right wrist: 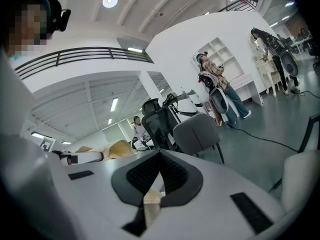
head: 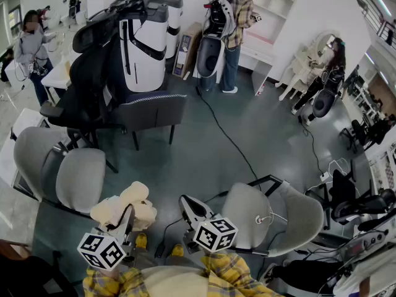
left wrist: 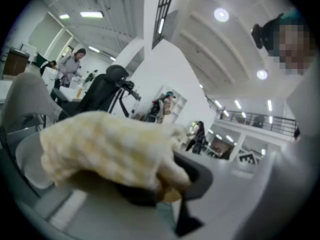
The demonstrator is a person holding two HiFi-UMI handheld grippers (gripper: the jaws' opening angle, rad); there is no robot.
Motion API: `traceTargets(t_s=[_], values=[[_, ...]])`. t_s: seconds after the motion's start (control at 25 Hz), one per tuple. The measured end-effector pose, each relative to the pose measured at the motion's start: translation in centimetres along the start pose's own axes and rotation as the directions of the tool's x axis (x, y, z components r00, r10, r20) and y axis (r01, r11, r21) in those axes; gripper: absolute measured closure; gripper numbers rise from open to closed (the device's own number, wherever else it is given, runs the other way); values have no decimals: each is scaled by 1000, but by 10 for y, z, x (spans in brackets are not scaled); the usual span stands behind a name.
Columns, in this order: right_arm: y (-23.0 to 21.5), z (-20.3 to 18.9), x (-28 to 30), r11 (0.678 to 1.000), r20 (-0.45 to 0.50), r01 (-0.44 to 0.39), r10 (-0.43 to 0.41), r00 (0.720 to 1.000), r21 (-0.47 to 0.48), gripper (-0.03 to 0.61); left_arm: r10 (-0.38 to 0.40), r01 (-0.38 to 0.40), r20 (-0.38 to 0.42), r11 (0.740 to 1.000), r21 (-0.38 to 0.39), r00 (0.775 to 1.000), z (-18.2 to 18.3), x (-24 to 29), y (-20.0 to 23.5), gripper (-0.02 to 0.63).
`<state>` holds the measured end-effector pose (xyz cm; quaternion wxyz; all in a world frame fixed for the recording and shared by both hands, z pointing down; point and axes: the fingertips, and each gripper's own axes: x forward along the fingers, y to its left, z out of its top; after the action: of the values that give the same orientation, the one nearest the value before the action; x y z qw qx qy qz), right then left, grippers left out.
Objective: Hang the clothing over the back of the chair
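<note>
Head view: cream clothing [head: 121,206] bunched at the left gripper [head: 129,220], just beside a grey chair [head: 79,177]. Nothing hung yet.
Left gripper view: fingers pinch the clothing.
Right gripper view: right gripper [right wrist: 158,174] fingers together, empty.

A bare stretch of dark floor [head: 204,159] lay open in the middle of the head view, crossed only by a thin black cable [head: 226,135]. A grey chair [head: 68,175] stood at the left edge and a second grey chair [head: 278,218] filled the lower right, leaving a passage between them. A dark chair [head: 151,110] and a black office chair [head: 86,85] blocked the upper left.
</note>
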<state>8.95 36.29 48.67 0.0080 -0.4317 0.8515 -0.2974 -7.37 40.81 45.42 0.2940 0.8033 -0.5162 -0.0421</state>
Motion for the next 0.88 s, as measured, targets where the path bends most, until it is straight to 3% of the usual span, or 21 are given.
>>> traceTargets(t_s=[0.2, 0.52, 0.88], values=[[-10, 3, -12, 999, -22, -11, 11, 1000, -36, 566, 40, -39, -1, 999, 11, 999, -14, 3, -10, 555], [-27, -5, -25, 999, -54, -42, 41, 998, -16, 565, 54, -54, -10, 998, -16, 999, -36, 10, -23, 555], [-32, 3, 2, 998, -92, -56, 54, 994, -17, 565, 41, -41, -39, 999, -11, 998, -20, 38, -11, 555]])
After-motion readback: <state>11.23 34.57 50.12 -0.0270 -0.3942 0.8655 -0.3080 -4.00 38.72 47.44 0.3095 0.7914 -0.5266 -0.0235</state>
